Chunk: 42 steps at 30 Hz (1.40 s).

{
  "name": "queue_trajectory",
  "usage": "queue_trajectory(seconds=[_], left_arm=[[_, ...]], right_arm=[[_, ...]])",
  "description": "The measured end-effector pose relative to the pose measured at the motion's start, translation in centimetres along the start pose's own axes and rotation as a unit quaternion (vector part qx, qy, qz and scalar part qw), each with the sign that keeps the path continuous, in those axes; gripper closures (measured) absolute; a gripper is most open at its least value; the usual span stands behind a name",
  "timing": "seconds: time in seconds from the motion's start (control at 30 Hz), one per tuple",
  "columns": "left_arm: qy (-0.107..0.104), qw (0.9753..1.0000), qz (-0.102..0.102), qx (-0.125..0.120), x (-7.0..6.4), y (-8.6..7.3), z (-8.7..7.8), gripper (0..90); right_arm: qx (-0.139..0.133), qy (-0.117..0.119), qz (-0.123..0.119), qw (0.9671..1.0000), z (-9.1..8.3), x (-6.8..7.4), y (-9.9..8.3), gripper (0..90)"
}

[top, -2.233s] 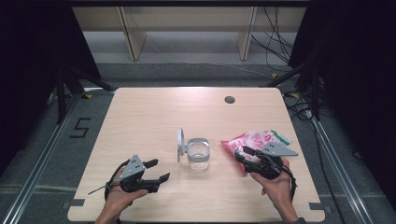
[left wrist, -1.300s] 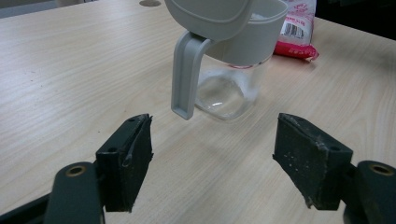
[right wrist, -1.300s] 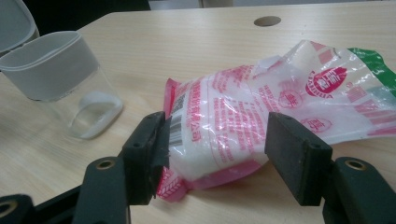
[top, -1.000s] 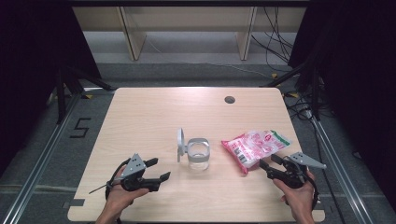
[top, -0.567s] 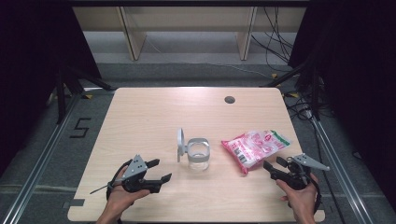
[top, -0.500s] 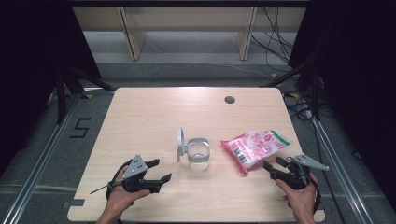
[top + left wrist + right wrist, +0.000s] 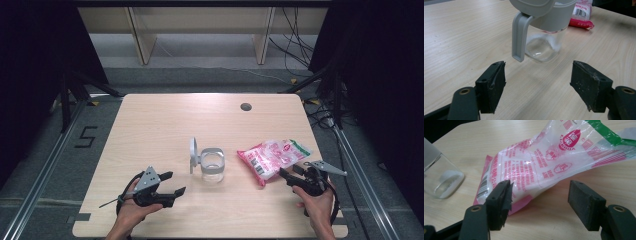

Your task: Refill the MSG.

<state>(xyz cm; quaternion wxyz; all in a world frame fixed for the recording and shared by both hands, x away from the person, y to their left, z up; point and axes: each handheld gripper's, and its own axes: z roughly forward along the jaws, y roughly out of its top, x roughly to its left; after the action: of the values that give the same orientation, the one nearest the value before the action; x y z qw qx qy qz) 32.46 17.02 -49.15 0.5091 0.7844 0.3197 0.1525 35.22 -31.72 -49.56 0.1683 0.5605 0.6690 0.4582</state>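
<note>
A clear glass jar (image 7: 212, 169) stands at mid-table, its grey hinged lid (image 7: 192, 155) flipped up on its left side. A pink and white plastic bag (image 7: 272, 156) lies flat to the jar's right. My left gripper (image 7: 176, 182) is open near the front edge, left of the jar and pointing at it. In the left gripper view the jar (image 7: 545, 42) stands a short way beyond the open left gripper (image 7: 537, 83). My right gripper (image 7: 287, 173) is open at the bag's near corner. In the right gripper view the bag (image 7: 549, 162) lies just ahead of the open right gripper (image 7: 540, 202), untouched.
A small dark hole (image 7: 245, 106) marks the table's far right. The wooden table (image 7: 160, 125) has bare room at the back and left. Shelving legs and cables lie on the floor beyond, and dark curtains flank both sides.
My right gripper let go of the bag, pulled back toward the front right, then crept slightly toward it again. The bag now lies flatter. The left gripper has barely moved.
</note>
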Motion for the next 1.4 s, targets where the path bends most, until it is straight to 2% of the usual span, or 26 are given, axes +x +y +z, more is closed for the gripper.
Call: queue_trajectory(seconds=[0.1,0.27,0.33,0.4,0.43,0.5,0.53,0.57,0.6,0.63,0.67,0.7,0.73,0.8,0.83,0.97,1.0,1.03,1.1,1.17,1.2,1.23,1.27,1.3,1.37,1.4], left_arm=[[0.003,1.0000,0.006,0.007,0.1,0.0,0.0,27.4],[-0.002,1.0000,-0.001,0.002,-0.1,-0.1,0.3,27.3],[0.000,1.0000,-0.003,0.003,-0.2,-0.2,0.3,27.4],[0.000,1.0000,0.002,0.008,-0.1,-0.2,0.3,27.4],[-0.001,1.0000,0.000,0.008,-0.1,-0.2,0.3,27.4],[-0.004,0.9998,0.018,0.009,0.0,-0.1,0.3,27.4],[-0.002,1.0000,-0.003,0.005,-0.3,-0.2,0.4,27.4],[-0.006,0.9999,0.005,0.007,-0.2,-0.2,0.3,27.4],[-0.002,1.0000,0.003,0.006,-0.2,-0.2,0.3,27.5],[-0.003,1.0000,0.003,0.008,-0.2,-0.1,0.3,27.5],[-0.004,1.0000,0.004,0.003,-0.1,-0.1,0.4,27.5],[-0.004,0.9998,0.016,0.009,0.0,-0.1,0.3,27.5],[-0.004,0.9998,0.016,0.008,0.0,-0.1,0.3,27.5],[-0.006,0.9999,0.000,0.010,-0.1,-0.2,0.4,27.5],[-0.004,0.9999,0.001,0.010,-0.1,-0.2,0.4,27.5],[-0.004,0.9999,0.003,0.010,-0.1,-0.2,0.4,27.5],[-0.005,0.9998,0.019,0.009,0.1,-0.1,0.3,27.5],[-0.003,0.9999,0.013,0.007,0.0,-0.1,0.3,27.5],[-0.004,0.9999,0.014,0.007,0.0,-0.1,0.3,27.5],[-0.006,0.9997,0.022,0.008,0.2,-0.1,0.3,27.5],[-0.006,0.9998,0.019,0.010,0.1,-0.1,0.3,27.5],[-0.006,0.9997,0.019,0.010,0.1,-0.1,0.3,27.5],[-0.006,0.9997,0.019,0.011,0.1,-0.1,0.3,27.5],[-0.009,0.9999,0.011,0.005,0.0,-0.1,0.4,27.5],[-0.008,0.9999,0.012,0.007,0.0,-0.1,0.4,27.5],[-0.007,0.9999,-0.004,0.007,-0.1,-0.2,0.4,27.5]], right_arm=[[-0.004,-0.013,-0.014,0.9998,0.4,-0.5,0.2,36.1],[-0.003,-0.010,-0.012,0.9999,0.9,-1.0,0.5,35.5],[-0.019,0.000,0.015,0.9997,1.0,-0.7,0.6,35.7],[-0.021,0.002,-0.001,0.9998,1.1,-1.0,0.7,35.6],[-0.012,0.004,0.022,0.9997,1.0,-0.7,0.8,35.6],[-0.015,0.000,0.007,0.9999,1.2,-1.1,0.9,36.2],[-0.021,0.001,0.007,0.9997,1.4,-1.2,0.9,36.3],[-0.023,-0.001,0.007,0.9997,1.6,-1.3,1.0,36.4],[-0.013,-0.002,0.033,0.9994,1.5,-0.9,1.0,36.6],[-0.007,-0.013,0.023,0.9996,1.6,-1.1,1.0,36.8],[-0.019,-0.004,0.007,0.9998,1.9,-1.6,1.1,37.2],[-0.017,0.002,0.015,0.9997,1.9,-1.6,1.1,37.4],[-0.004,-0.013,0.039,0.9991,1.8,-1.2,1.2,37.9],[-0.008,-0.014,0.032,0.9994,2.2,-1.5,1.2,38.2],[-0.014,-0.012,0.008,0.9998,2.3,-1.9,1.4,38.2],[-0.008,-0.014,0.025,0.9996,3.1,-1.6,1.5,38.1],[-0.008,-0.014,0.025,0.9996,3.1,-1.6,1.5,38.1],[-0.005,-0.015,0.045,0.9988,3.3,-1.3,1.6,38.5],[-0.013,-0.020,0.016,0.9996,3.6,-1.8,1.6,39.5],[-0.007,-0.019,0.034,0.9992,3.6,-1.5,1.6,39.8],[0.001,-0.026,0.039,0.9989,3.6,-1.4,1.7,40.0],[-0.002,-0.029,0.019,0.9994,3.8,-1.7,1.7,40.0],[0.003,-0.023,0.053,0.9983,3.7,-1.3,1.7,40.2],[-0.010,-0.013,0.036,0.9992,4.2,-1.7,1.7,41.5],[-0.009,-0.015,0.029,0.9994,4.4,-1.9,1.7,43.3],[-0.009,-0.015,0.029,0.9994,4.4,-1.9,1.7,43.3]])
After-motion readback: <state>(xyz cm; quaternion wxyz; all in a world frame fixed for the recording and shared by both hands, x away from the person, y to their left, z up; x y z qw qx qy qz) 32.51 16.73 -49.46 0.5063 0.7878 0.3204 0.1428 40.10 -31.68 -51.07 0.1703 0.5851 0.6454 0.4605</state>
